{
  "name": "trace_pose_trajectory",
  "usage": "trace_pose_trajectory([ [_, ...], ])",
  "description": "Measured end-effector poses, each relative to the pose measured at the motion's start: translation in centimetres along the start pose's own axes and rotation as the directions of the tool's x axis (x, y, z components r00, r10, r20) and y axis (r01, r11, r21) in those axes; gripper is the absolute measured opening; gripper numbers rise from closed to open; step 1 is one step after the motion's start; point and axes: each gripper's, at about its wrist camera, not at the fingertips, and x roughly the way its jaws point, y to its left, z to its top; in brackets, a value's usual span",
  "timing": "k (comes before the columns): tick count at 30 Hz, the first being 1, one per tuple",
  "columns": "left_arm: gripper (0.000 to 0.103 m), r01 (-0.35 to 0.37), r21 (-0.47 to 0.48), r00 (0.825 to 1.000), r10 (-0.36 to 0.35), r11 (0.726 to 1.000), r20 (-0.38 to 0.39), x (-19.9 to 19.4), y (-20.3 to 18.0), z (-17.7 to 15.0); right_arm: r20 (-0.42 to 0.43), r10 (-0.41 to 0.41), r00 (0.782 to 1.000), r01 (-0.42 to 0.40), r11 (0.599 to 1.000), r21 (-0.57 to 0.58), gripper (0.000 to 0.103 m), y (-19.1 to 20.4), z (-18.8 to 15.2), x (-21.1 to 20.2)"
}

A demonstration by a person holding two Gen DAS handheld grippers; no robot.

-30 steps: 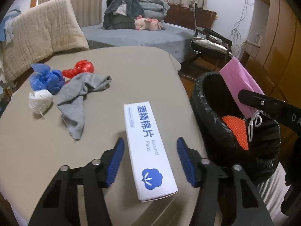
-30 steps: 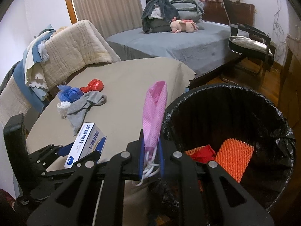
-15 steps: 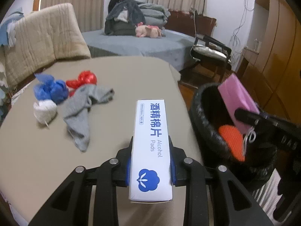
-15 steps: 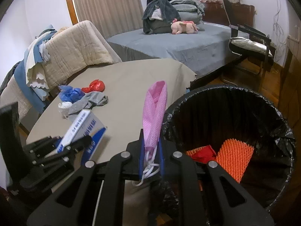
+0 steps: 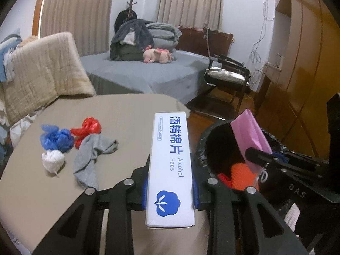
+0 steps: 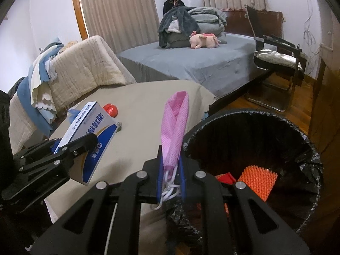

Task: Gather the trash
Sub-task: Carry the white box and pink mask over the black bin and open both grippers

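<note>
- Left wrist view: the left gripper (image 5: 170,188) is clenched on the alcohol pads box (image 5: 171,165), held clear above the table (image 5: 127,110); the box's long axis runs forward along the fingers, its far end tilted upward.
- Right gripper (image 6: 171,175) is clamped on the pink face mask (image 6: 174,131), which stands upright by the rim of the trash bin (image 6: 276,119).
- Grey cloth (image 5: 93,155) and red (image 5: 87,127), blue (image 5: 56,139) and white (image 5: 53,160) wads lie on the table.

dim, even indoor light, cool in tone

strong fisheye bending with black corners; soft shadows, mild blur and grain, no glare, distant bed (image 5: 148,72) slightly soft.
</note>
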Motion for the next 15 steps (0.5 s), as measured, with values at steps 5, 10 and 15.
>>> trace_pose_trajectory([
  [5, 0.03, 0.02, 0.02, 1.0, -0.02, 1.0, 0.022, -0.4, -1.4, 0.9, 0.019, -0.021, 1.0, 0.021, 1.0, 0.014, 0.012, -1.1, 0.5, -1.0],
  [10, 0.03, 0.054, 0.045, 0.998, -0.056, 0.997, 0.03, -0.2, -3.3, 1.8, 0.036, -0.058, 0.998, 0.057, 0.998, 0.022, 0.012, -2.5, 0.7, -2.1],
  [15, 0.03, 0.094, 0.079, 0.995, -0.097, 0.992, 0.033, 0.4, -5.6, 2.4, 0.049, -0.1, 0.994, 0.097, 0.994, 0.043, 0.012, -4.4, 0.6, -3.2],
])
